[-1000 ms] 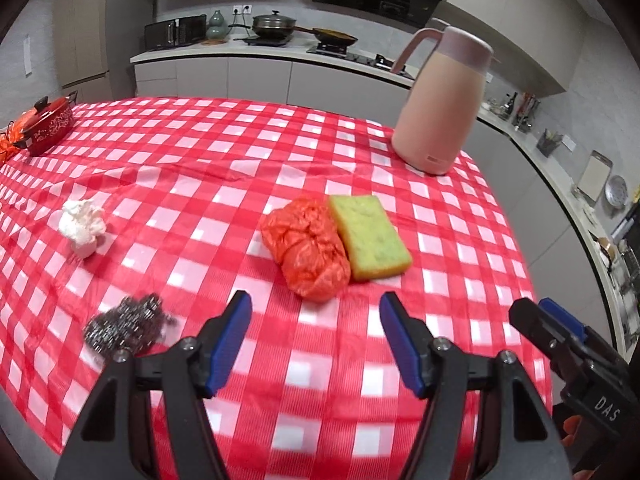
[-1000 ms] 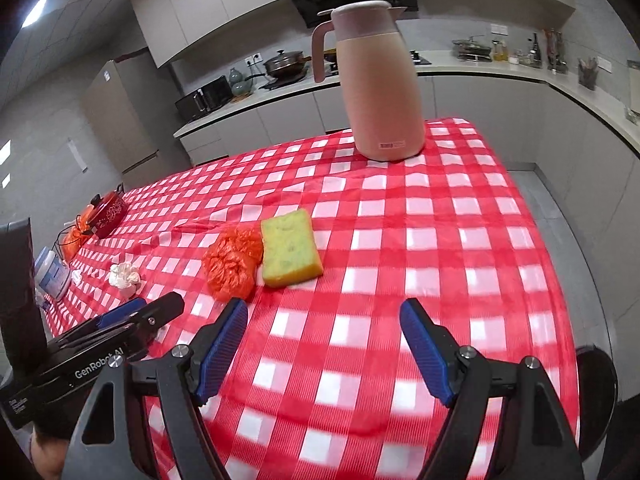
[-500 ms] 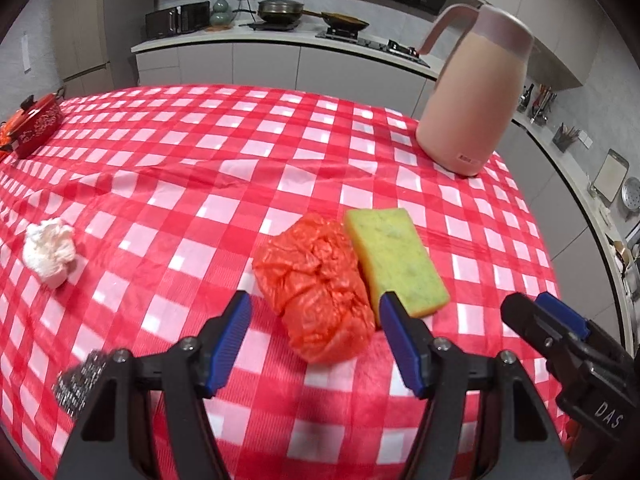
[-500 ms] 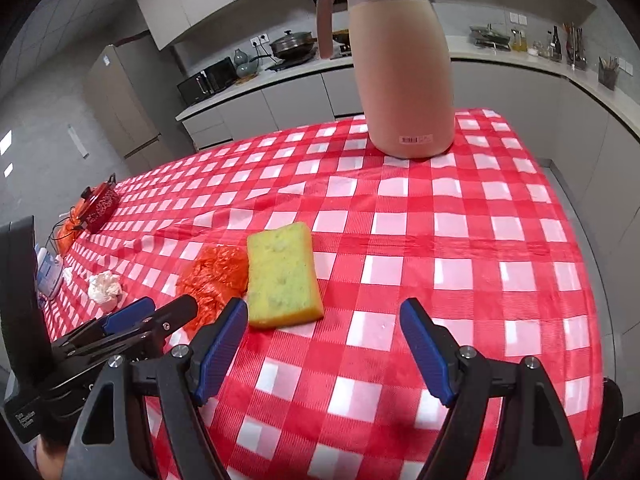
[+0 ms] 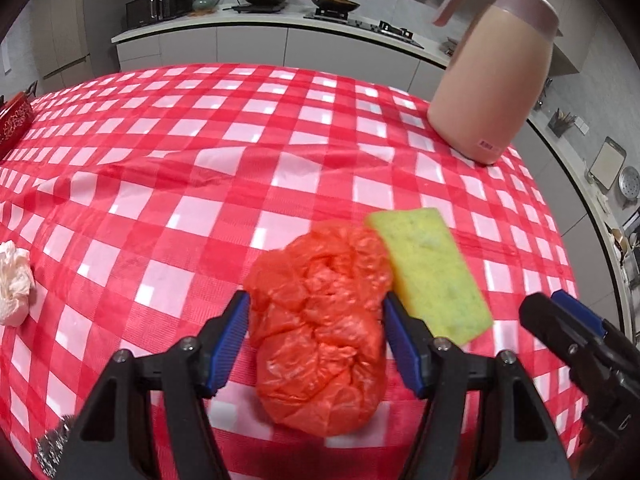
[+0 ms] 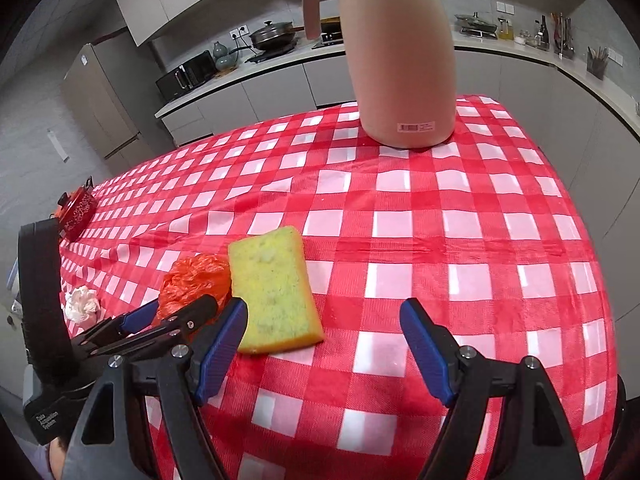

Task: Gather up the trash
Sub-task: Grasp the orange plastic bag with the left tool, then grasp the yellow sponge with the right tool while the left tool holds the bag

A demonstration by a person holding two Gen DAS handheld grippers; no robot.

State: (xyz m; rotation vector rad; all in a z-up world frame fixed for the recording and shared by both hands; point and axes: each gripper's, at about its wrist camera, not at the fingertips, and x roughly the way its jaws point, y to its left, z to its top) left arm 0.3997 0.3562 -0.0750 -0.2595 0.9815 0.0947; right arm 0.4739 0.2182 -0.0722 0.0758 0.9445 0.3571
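Observation:
A crumpled orange plastic bag [image 5: 320, 320] lies on the red checked tablecloth [image 5: 200, 152]. My left gripper [image 5: 316, 320] is open with its blue pads on either side of the bag, close to it. A yellow sponge [image 5: 432, 272] lies against the bag's right side. A crumpled white tissue [image 5: 14, 276] lies at the left, and a steel wool pad [image 5: 50, 452] at the bottom left. My right gripper [image 6: 324, 328] is open and empty, just in front of the sponge [image 6: 272, 292]; the bag [image 6: 192, 284] and the left gripper [image 6: 172, 320] show to its left.
A tall pink jug [image 5: 492, 80] stands at the far right of the table, straight ahead in the right wrist view [image 6: 396, 52]. A red pot [image 6: 76, 212] sits at the far left. The table's right edge [image 6: 576, 208] drops to the floor. Kitchen counters run behind.
Both grippers have moved forward and down. The left gripper's pads now flank the orange bag. The right gripper has come nearer the sponge. Both stay open.

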